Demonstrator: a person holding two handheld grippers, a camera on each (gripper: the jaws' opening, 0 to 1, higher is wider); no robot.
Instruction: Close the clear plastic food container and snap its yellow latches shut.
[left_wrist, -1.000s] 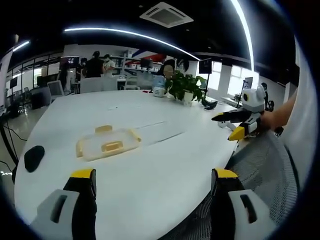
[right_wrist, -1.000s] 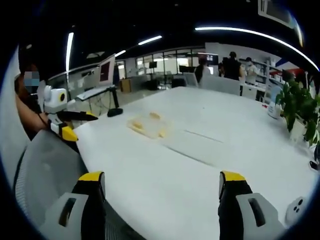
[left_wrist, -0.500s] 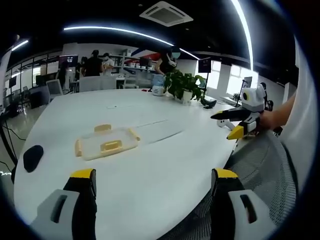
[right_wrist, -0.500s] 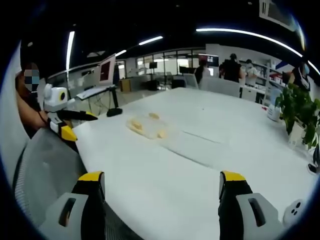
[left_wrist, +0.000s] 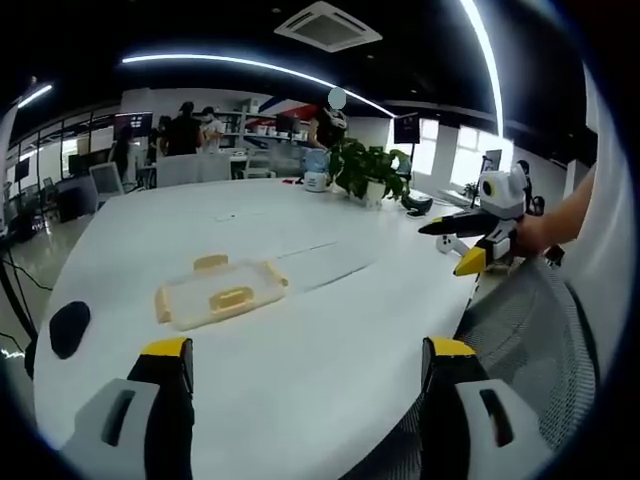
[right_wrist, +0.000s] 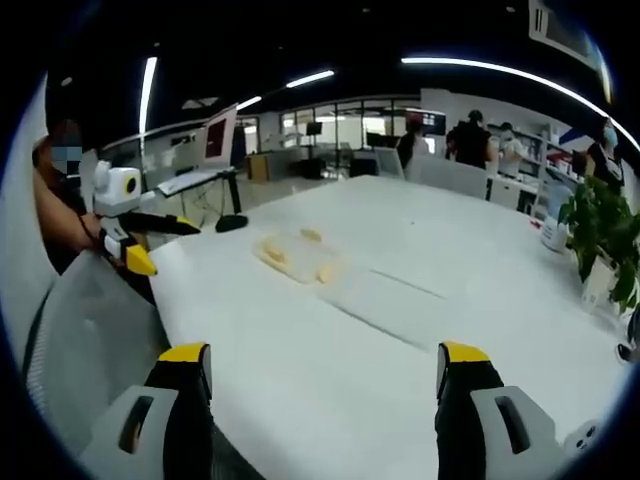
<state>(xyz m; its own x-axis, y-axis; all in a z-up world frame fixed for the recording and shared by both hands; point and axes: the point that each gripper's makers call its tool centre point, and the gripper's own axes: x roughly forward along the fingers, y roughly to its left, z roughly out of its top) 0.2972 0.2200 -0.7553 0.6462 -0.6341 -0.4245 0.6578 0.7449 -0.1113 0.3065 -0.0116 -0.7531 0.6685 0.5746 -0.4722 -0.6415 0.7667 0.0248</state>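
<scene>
A clear plastic food container (left_wrist: 218, 293) with yellow latches lies flat on the white table (left_wrist: 300, 330), well ahead of my left gripper (left_wrist: 305, 365), which stands open and holds nothing. The container (right_wrist: 296, 257) also lies far ahead of my right gripper (right_wrist: 322, 372), left of centre; that gripper is open and holds nothing too. My right gripper (left_wrist: 470, 240) comes into the left gripper view at the right, held by a hand, its jaws apart. My left gripper (right_wrist: 140, 242) comes into the right gripper view at the left.
A black mouse (left_wrist: 69, 327) lies near the table's left edge. A potted plant (left_wrist: 366, 172) and small items stand at the far end. A mesh chair back (left_wrist: 535, 330) lies by the near edge. People stand in the background (left_wrist: 190, 128).
Both cameras have shifted slightly; the container sits a touch lower in the left gripper view. Both grippers stay open and nothing on the table has moved.
</scene>
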